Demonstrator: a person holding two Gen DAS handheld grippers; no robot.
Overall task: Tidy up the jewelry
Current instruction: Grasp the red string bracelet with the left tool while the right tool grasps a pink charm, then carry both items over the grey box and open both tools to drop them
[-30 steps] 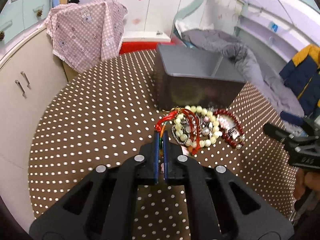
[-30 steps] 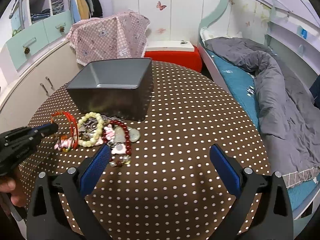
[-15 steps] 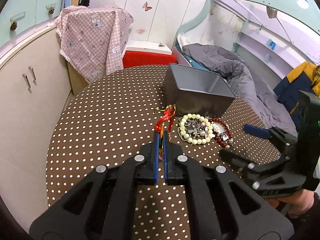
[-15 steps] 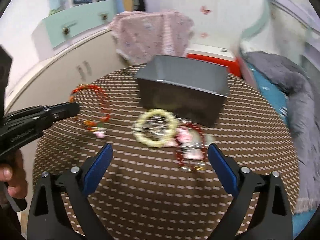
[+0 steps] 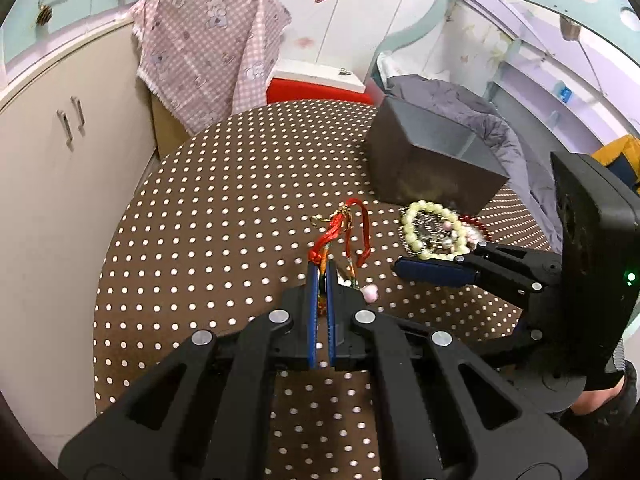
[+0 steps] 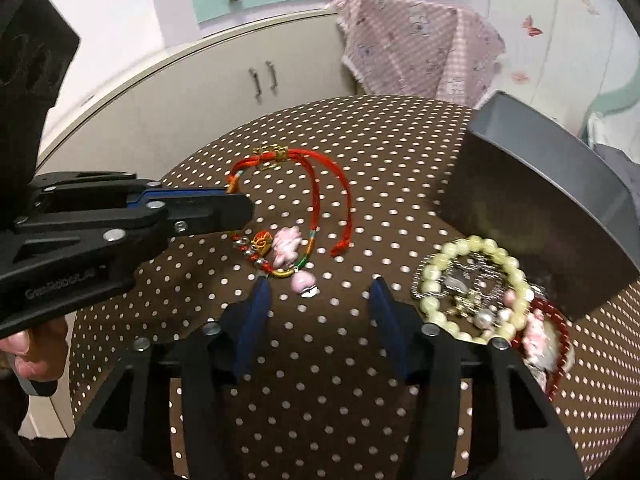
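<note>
We have pulled the red cord bracelet clear of the jewelry pile; a second ago it lay tangled on the cream beads, and now it sits alone on the table, well to the left of the grey box. That means one piece is separated and can be sorted on its own, though nothing has reached the box yet.

The bracelet is a thin red loop with a gold knot at its far side, a green-and-orange braided stretch, and pink charms with small beads hanging nearest the right gripper. One end of the cord is pinched between the closed fingers of the left gripper, so part of it hangs lifted.

Our right gripper has swung over from the far side of the pile and now points at the charms with its fingers spread open, holding nothing. The remaining pile lies against the box's near wall, cream bead ring on top.
</note>
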